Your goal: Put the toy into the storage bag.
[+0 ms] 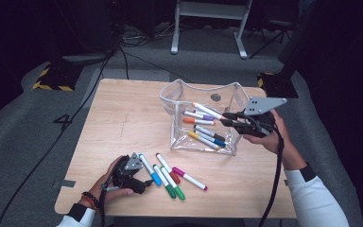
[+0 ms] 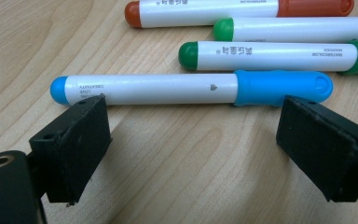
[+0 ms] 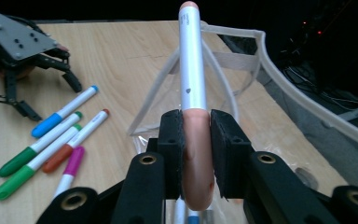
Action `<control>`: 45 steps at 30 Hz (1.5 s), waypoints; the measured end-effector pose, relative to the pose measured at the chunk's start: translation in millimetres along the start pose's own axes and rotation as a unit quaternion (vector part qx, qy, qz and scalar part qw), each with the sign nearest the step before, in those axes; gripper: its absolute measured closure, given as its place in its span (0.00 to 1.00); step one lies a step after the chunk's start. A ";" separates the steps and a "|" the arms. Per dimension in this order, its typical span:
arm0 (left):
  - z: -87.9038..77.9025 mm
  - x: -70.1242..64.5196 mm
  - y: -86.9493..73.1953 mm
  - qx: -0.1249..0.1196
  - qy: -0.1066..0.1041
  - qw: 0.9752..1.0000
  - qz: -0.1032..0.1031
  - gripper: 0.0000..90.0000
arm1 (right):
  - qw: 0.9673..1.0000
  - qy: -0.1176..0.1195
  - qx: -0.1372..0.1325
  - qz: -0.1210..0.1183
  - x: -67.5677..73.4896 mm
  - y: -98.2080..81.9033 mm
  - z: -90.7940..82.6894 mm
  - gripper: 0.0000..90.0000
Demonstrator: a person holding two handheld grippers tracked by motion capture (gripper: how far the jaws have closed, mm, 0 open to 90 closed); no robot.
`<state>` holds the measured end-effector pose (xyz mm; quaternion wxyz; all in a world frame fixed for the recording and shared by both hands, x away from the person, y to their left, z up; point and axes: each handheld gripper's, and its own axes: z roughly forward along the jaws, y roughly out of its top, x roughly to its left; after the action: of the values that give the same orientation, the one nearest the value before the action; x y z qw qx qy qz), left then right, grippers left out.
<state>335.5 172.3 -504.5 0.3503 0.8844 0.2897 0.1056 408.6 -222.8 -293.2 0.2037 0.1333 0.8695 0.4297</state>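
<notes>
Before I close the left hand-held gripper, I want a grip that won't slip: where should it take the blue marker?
Grip the blue marker across its white barrel at mid-length, from above. It lies flat and lengthwise between the open left hand-held gripper jaws, so turn the wrist a quarter first.

The worktop was pale wood with a visible grain, set on grey carpet. Black cables trailed across the carpet at the left. Yellow-and-black hazard tape edged a dark base beyond the worktop. A white metal frame stood at the back, where the room lay in darkness.
</notes>
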 end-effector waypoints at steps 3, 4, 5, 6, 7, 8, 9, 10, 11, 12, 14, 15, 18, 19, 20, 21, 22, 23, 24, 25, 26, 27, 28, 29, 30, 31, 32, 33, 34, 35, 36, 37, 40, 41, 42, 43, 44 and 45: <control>0.0 0.0 0.0 0.000 0.000 1.000 0.000 0.11 | 1.000 -0.009 0.006 0.004 -10.4 5.9 3.2 0.84; 0.0 0.0 0.0 0.000 0.000 1.000 0.000 0.11 | 1.000 -0.013 0.011 0.004 -14.1 7.4 5.5 0.84; 0.0 0.0 0.0 0.000 0.000 1.000 0.000 0.11 | 1.000 -0.016 0.016 0.007 -17.8 8.4 8.1 0.84; 0.0 0.0 0.0 0.000 0.000 1.000 0.000 0.11 | 1.000 -0.017 0.021 0.010 -23.1 8.9 11.5 0.84; 0.0 0.0 0.0 0.000 0.000 1.000 0.000 0.11 | 0.999 -0.018 0.026 0.011 -26.1 9.1 13.7 0.84; 0.0 0.0 0.0 0.000 0.000 1.000 0.000 0.11 | 0.999 -0.023 0.035 0.013 -30.7 8.8 16.8 0.84; 0.0 0.0 0.0 0.000 0.000 1.000 0.000 0.11 | 0.999 -0.023 0.035 0.013 -30.7 8.8 16.8 0.84; 0.0 0.0 0.0 0.000 0.000 1.000 0.000 0.11 | 0.998 -0.023 0.044 0.028 -40.7 6.6 24.0 0.84; 0.0 0.0 0.0 0.000 0.000 1.000 0.000 0.11 | 0.998 -0.025 0.049 0.028 -43.1 5.9 26.6 0.84; 0.0 0.0 0.0 0.000 0.000 1.000 0.000 0.11 | 0.998 -0.025 0.057 0.030 -46.2 4.9 30.5 0.84; 0.0 0.1 0.0 0.000 0.000 1.000 0.001 0.11 | 0.996 -0.019 0.071 0.042 -52.5 2.8 38.6 0.84; 0.0 0.1 0.1 0.000 0.000 1.000 0.000 0.11 | 0.996 -0.021 0.081 0.041 -54.4 2.3 42.7 0.84; 0.0 0.1 0.0 0.000 0.000 1.000 0.000 0.11 | 0.993 -0.019 0.104 0.051 -60.9 0.1 52.9 0.84; 0.1 0.1 0.0 0.000 -0.001 1.000 0.000 0.11 | 0.992 -0.020 0.111 0.055 -62.7 -1.0 55.8 0.84; 0.0 0.1 0.0 0.000 0.000 1.000 0.000 0.11 | 0.991 -0.018 0.118 0.058 -64.3 -2.4 58.7 0.84; 0.0 0.1 0.0 0.000 0.000 1.000 0.000 0.11 | 0.991 -0.018 0.118 0.058 -64.3 -2.4 58.7 0.84; 0.0 0.1 0.0 0.000 0.000 1.000 0.001 0.11 | 0.990 -0.014 0.128 0.060 -65.5 -4.0 61.9 0.84; 0.0 0.1 0.0 0.000 0.000 1.000 0.000 0.11 | 0.987 -0.014 0.148 0.061 -66.4 -5.7 65.6 0.84; 0.0 0.1 0.0 0.000 0.000 1.000 0.000 0.11 | 0.985 -0.011 0.159 0.059 -67.5 -6.9 68.1 0.84; 0.0 0.1 0.0 0.000 0.000 1.000 0.000 0.11 | 0.982 -0.002 0.178 0.061 -68.2 -8.2 71.8 0.84; 0.0 0.1 0.1 0.000 0.000 1.000 0.000 0.11 | 0.981 0.000 0.182 0.060 -68.2 -8.4 72.9 0.84; 0.0 0.1 0.0 0.000 0.000 1.000 0.000 0.11 | 0.981 0.008 0.187 0.060 -68.1 -8.5 74.1 0.84; 0.0 0.1 0.0 0.000 0.000 1.000 0.000 0.11 | 0.980 0.015 0.188 0.061 -67.3 -8.5 75.1 0.84; 0.0 0.1 0.0 0.000 0.000 1.000 0.000 0.11 | 0.980 0.019 0.189 0.061 -66.4 -8.0 75.7 0.84; 0.0 0.1 0.0 0.000 0.000 1.000 0.000 0.11 | 0.980 0.019 0.189 0.061 -66.4 -8.0 75.7 0.84; 0.0 0.1 0.0 0.000 0.000 1.000 0.000 0.11 | 0.979 0.036 0.195 0.054 -63.1 -7.2 76.7 0.84; 0.0 0.1 0.0 0.000 0.000 1.000 0.000 0.11 | 0.978 0.044 0.197 0.054 -62.0 -7.3 77.1 0.84; 0.0 0.1 0.0 0.000 0.000 1.000 0.000 0.11 | 0.978 0.044 0.197 0.054 -62.0 -7.3 77.1 0.84; 0.1 0.2 0.1 0.000 -0.001 1.000 0.001 0.11 | 0.973 0.076 0.210 0.050 -59.0 -7.2 78.8 0.84; 0.1 0.2 0.1 0.000 -0.001 1.000 0.001 0.11 | 0.973 0.076 0.210 0.050 -59.0 -7.2 78.8 0.84; 0.2 0.2 0.2 0.000 -0.001 1.000 0.002 0.11 | 0.971 0.090 0.218 0.046 -56.3 -6.5 80.9 0.84; 0.2 0.2 0.3 0.000 -0.002 1.000 0.002 0.11 | 0.969 0.092 0.222 0.047 -55.9 -6.2 81.9 0.84; 0.2 0.2 0.3 0.000 -0.002 1.000 0.003 0.11 | 0.968 0.092 0.228 0.055 -57.4 -6.0 83.3 0.83; 0.2 0.2 0.3 0.000 -0.002 1.000 0.003 0.11 | 0.968 0.092 0.227 0.055 -57.6 -6.1 83.3 0.83; 0.2 0.2 0.3 0.000 -0.002 1.000 0.003 0.11 | 0.968 0.092 0.227 0.055 -57.6 -6.1 83.3 0.83; 0.2 0.2 0.3 0.000 -0.002 1.000 0.002 0.11 | 0.968 0.087 0.228 0.053 -57.1 -5.6 83.2 0.78; 0.2 0.2 0.3 0.000 -0.002 1.000 0.003 0.11 | 0.969 0.082 0.229 0.052 -57.2 -5.5 83.4 0.76; 0.2 0.2 0.3 0.000 -0.002 1.000 0.003 0.11 | 0.969 0.078 0.229 0.053 -57.8 -5.5 83.6 0.76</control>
<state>335.9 172.1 -504.5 0.3503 0.8854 0.2868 0.1049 498.4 -191.7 -329.5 0.0766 0.1882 0.9498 0.2381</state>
